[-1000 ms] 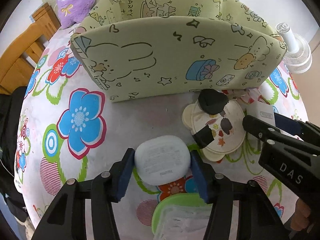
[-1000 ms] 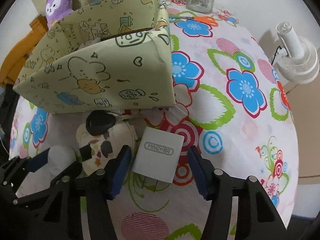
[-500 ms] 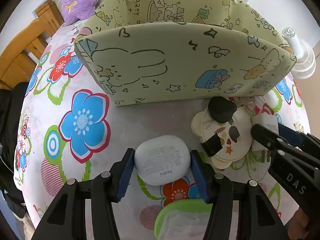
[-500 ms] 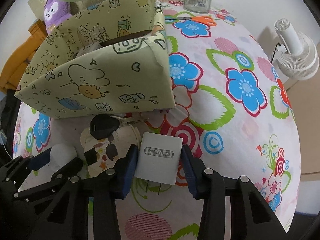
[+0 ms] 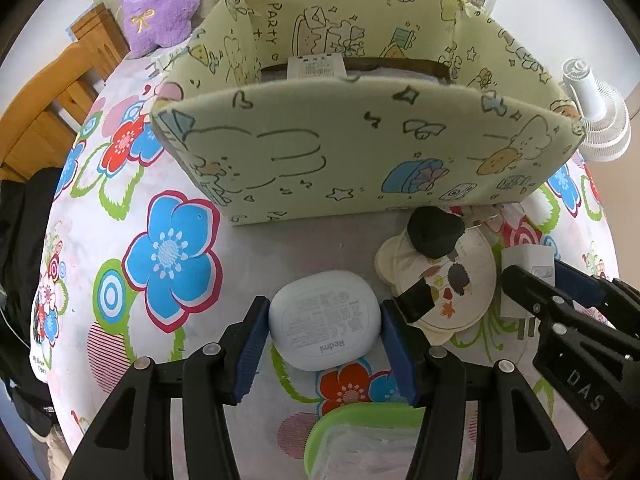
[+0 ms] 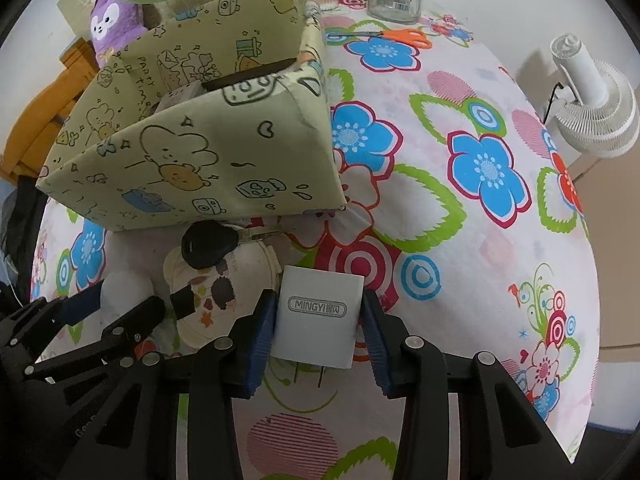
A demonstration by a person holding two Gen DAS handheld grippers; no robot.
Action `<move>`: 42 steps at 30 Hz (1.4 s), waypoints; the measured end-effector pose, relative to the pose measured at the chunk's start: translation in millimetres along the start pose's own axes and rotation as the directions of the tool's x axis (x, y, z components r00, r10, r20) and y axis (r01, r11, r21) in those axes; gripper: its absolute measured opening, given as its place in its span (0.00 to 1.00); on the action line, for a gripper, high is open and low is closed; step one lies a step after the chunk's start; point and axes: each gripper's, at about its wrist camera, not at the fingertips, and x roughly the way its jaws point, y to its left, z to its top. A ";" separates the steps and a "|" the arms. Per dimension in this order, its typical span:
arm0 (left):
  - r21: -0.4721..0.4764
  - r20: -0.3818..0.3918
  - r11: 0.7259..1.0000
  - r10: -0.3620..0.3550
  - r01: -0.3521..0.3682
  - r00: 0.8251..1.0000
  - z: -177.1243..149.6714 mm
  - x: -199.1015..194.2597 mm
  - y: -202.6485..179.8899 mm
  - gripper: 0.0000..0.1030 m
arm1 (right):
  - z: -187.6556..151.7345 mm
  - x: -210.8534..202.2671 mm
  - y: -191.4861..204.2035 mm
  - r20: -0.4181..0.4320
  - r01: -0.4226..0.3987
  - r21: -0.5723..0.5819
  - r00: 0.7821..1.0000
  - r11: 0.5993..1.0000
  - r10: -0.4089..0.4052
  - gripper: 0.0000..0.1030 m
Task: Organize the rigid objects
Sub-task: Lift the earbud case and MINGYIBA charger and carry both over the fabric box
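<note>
We are gripping two items at once on the flower-printed desk point(image 6: 460, 208). Our left tool point(image 5: 324, 320) is closing its blue pads on both sides of a rounded white plastic earbud case point(image 5: 325, 319), with no gap showing. Our right tool point(image 6: 318, 322) is pinching a flat white rectangular charger plug point(image 6: 318, 316) the same way, its metal prongs pointing back toward us. Both items are sitting low over the desk, near us; we cannot tell whether they are touching the cloth. The pale yellow cartoon-printed fabric box point(image 5: 360, 152) is standing just beyond them, open at the top, already holding something white against its far wall.

Between the tools, a black-headed key point(image 6: 208, 246) is lying on a cream round fabric pouch point(image 6: 224, 284), close to both sets of fingers.

We are judging the risks here: the case's smooth, curved shell could be squirting out of the pads during a lift, and the two tools, working side by side, could be knocking each other or dragging the pouch. The box's soft near wall may be buckling if a tool is clipping it.
</note>
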 end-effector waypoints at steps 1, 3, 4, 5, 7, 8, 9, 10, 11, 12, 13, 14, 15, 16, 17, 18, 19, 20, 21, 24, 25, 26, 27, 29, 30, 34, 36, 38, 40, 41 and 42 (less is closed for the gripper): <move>-0.001 0.002 1.000 -0.006 0.006 1.000 1.2 -1.9 0.1 0.55 | 0.1 -1.5 1.2 0.003 -0.001 -0.003 1.000 1.000 0.001 0.43; -0.003 0.006 1.000 -0.012 0.012 1.000 0.3 -6.2 1.6 0.55 | 0.4 -5.1 5.2 0.007 -0.004 -0.013 1.000 1.000 0.004 0.43; -0.002 0.009 1.000 -0.015 0.015 1.000 1.1 -8.4 1.8 0.55 | 0.6 -6.7 7.0 0.011 -0.003 -0.017 1.000 1.000 0.003 0.43; -0.001 0.011 1.000 -0.017 0.017 1.000 1.3 -9.9 2.1 0.55 | 0.7 -8.2 9.0 0.013 -0.005 -0.022 1.000 1.000 0.006 0.42; 0.004 0.016 1.000 -0.019 0.019 1.000 1.2 -12.5 2.8 0.55 | 0.2 -11.2 11.6 0.018 -0.012 -0.025 1.000 1.000 0.012 0.42; 0.006 0.018 1.000 -0.019 0.019 1.000 0.2 -12.7 2.7 0.55 | -0.1 -13.4 13.4 0.021 -0.016 -0.026 1.000 1.000 0.017 0.42; 0.010 0.021 1.000 -0.020 0.020 1.000 0.0 -14.2 2.7 0.55 | -0.4 -14.8 14.5 0.023 -0.017 -0.026 1.000 1.000 0.017 0.42; 0.013 0.023 1.000 -0.017 0.017 1.000 -0.9 -14.7 2.7 0.55 | -0.7 -16.6 15.6 0.025 -0.017 -0.025 1.000 1.000 0.018 0.42; 0.016 0.027 1.000 -0.015 0.015 1.000 -1.1 -16.3 2.4 0.55 | -1.0 -18.3 16.4 0.026 -0.016 -0.022 1.000 1.000 0.016 0.42; 0.019 0.029 1.000 -0.017 0.016 0.999 -0.8 -17.5 3.9 0.55 | -1.0 -20.0 16.9 0.025 -0.015 -0.017 1.000 1.000 0.015 0.42; 0.021 0.032 1.000 -0.019 0.018 0.999 -1.1 -19.7 3.7 0.55 | -0.9 -21.0 16.8 0.024 -0.012 -0.013 1.000 1.000 0.013 0.42; 0.026 0.036 0.999 -0.020 0.019 0.999 -1.2 -21.5 4.0 0.55 | -1.2 -22.1 17.0 0.023 -0.009 -0.011 1.000 1.000 0.010 0.42; 0.030 0.038 0.999 -0.018 0.016 0.999 -1.5 -23.0 4.0 0.55 | -1.6 -23.7 17.7 0.022 -0.007 -0.009 1.000 1.000 0.008 0.42; 0.035 0.042 0.999 -0.015 0.013 0.999 -1.6 -25.6 4.2 0.55 | -1.6 -24.7 17.4 0.022 -0.008 -0.008 1.000 1.000 0.008 0.42; 0.038 0.045 0.999 -0.015 0.013 0.999 -2.3 -27.7 3.7 0.55 | -1.7 -26.8 17.8 0.023 -0.009 -0.004 1.000 1.000 0.009 0.42; 0.040 0.047 0.999 -0.015 0.013 0.999 -2.8 -30.0 3.6 0.55 | -1.6 -28.9 17.9 0.025 -0.009 -0.002 1.000 1.000 0.009 0.42; 0.043 0.051 0.999 -0.016 0.014 0.999 -3.7 -32.9 3.1 0.55 | -1.7 -31.9 18.6 0.028 -0.007 -0.001 1.000 1.000 0.007 0.42; 0.047 0.056 0.999 -0.018 0.015 0.998 -4.3 -36.4 3.0 0.55 | -2.0 -35.0 19.0 0.033 -0.005 0.002 0.999 1.000 0.004 0.42; 0.051 0.060 0.999 -0.017 0.014 0.998 -4.6 -39.3 2.9 0.55 | -2.3 -38.1 19.5 0.036 -0.002 0.004 0.999 1.000 0.002 0.42; 0.063 0.073 0.998 -0.018 0.013 0.997 -4.1 -48.8 3.5 0.55 | -2.8 -47.3 19.8 0.046 0.000 0.015 0.999 1.000 -0.001 0.42; 0.066 0.077 0.998 -0.019 0.013 0.997 -4.2 -51.8 3.3 0.55 | -3.0 -51.0 20.1 0.050 0.000 0.019 0.999 1.000 -0.001 0.42; 0.071 0.083 0.997 -0.020 0.014 0.996 -4.0 -55.6 3.3 0.55 | -2.9 -53.7 20.5 0.054 0.000 0.022 0.999 1.000 -0.002 0.42; 0.074 0.088 0.997 -0.023 0.016 0.996 -3.9 -59.1 3.2 0.55 | -3.2 -57.4 21.1 0.060 0.002 0.025 0.998 1.000 -0.004 0.42; 0.080 0.097 0.997 -0.026 0.018 0.995 -4.8 -65.8 2.4 0.55 | -3.1 -63.6 22.4 0.068 0.004 0.033 0.998 0.999 -0.006 0.42; 0.083 0.100 0.996 -0.029 0.020 0.995 -4.8 -68.6 2.4 0.55 | -3.3 -66.6 23.2 0.072 0.006 0.037 0.997 0.999 -0.009 0.42; 0.096 0.120 0.995 -0.033 0.022 0.992 -3.9 -80.9 3.4 0.55 | -1.7 -77.1 25.3 0.085 0.010 0.054 0.996 0.998 -0.015 0.42; 0.102 0.129 0.994 -0.039 0.026 0.991 -3.0 -87.4 4.5 0.55 | -1.5 -84.0 27.4 0.096 0.016 0.055 0.995 0.998 -0.021 0.42; 0.107 0.139 0.994 -0.043 0.028 0.989 -2.0 -93.6 5.2 0.55 | -1.1 -91.3 29.7 0.107 0.021 0.059 0.994 0.998 -0.028 0.42; 0.113 0.151 0.993 -0.046 0.029 0.988 -1.5 -100.1 6.2 0.55 | -0.3 -97.2 31.0 0.117 0.024 0.062 0.993 0.998 -0.031 0.42; 0.118 0.156 0.993 -0.049 0.030 0.987 -1.2 -103.6 6.8 0.55 | 0.2 -101.3 32.4 0.122 0.027 0.063 0.992 0.998 -0.035 0.42; 0.120 0.160 0.992 -0.051 0.032 0.986 -0.9 -106.2 7.3 0.55 | 0.2 -104.3 33.4 0.127 0.029 0.063 0.991 0.998 -0.037 0.42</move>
